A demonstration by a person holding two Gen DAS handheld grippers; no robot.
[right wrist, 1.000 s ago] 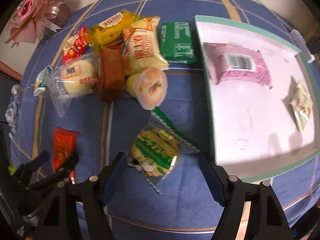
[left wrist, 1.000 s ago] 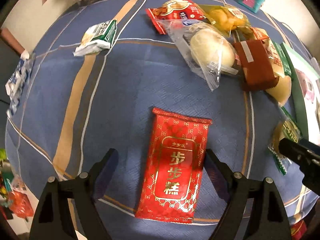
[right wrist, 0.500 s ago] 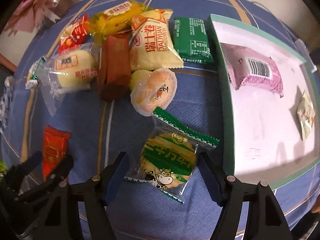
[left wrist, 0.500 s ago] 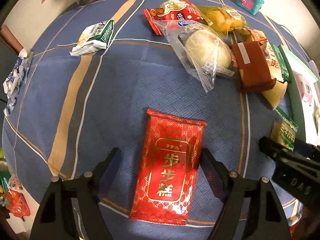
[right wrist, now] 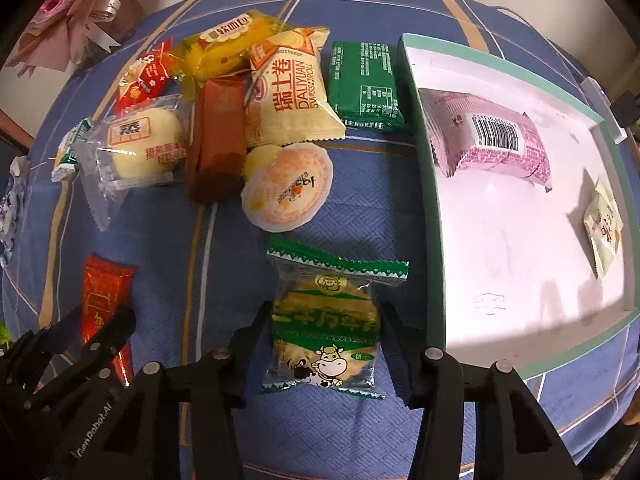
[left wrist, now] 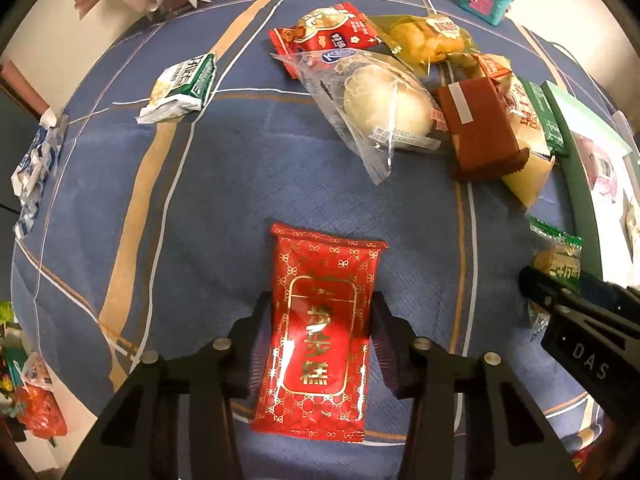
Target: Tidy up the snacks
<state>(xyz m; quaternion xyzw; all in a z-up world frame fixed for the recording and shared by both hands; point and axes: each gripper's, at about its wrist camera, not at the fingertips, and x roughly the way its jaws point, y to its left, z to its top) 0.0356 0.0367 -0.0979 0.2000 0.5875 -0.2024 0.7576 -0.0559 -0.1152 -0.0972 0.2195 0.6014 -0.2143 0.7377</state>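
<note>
Your left gripper point(left wrist: 322, 316) is closed against the long sides of the red packet point(left wrist: 322, 330), which lies flat on the blue cloth point(left wrist: 224, 184); both fingers press its edges. Your right gripper point(right wrist: 325, 324) is likewise closed on the green biscuit packet point(right wrist: 330, 320), one finger touching each side, just beside the green rim of the white tray point(right wrist: 434, 216). The tray holds a pink packet point(right wrist: 492, 140) and a small pale packet point(right wrist: 604, 226) (the pale one lies near the far wall).

Beyond the biscuit packet sits a heap: a jelly cup point(right wrist: 288, 188), a brown bar point(right wrist: 218, 140), a Swiss roll bag point(right wrist: 290, 96), a bun in clear wrap point(right wrist: 140, 148) and a yellow bag point(right wrist: 228, 46). A dark green packet point(right wrist: 364, 84) lies between the heap and the tray.
</note>
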